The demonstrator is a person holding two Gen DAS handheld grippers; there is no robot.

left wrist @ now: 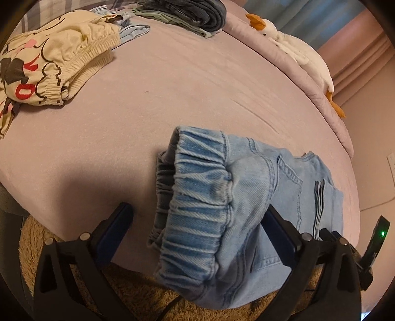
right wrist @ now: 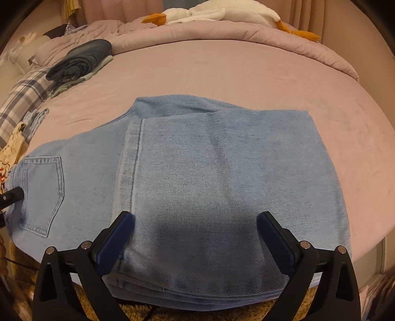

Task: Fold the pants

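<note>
Right wrist view shows the right claw (right wrist: 195, 227) released, its fingers spread wide above the near edge of the light blue pants (right wrist: 209, 172), touching nothing. The pants lie on the near part of the bed (right wrist: 222, 74), with the legs already folded over toward the back pocket (right wrist: 42, 192). The left claw (left wrist: 197, 222) is also released, around the elastic waistband (left wrist: 197, 187) without pinching it. I judge one more fold remains: the next move calls for closing on the waistband end and carrying it over. Far away lie the folded clothes (right wrist: 81, 59) and a plush goose (right wrist: 217, 13).
</note>
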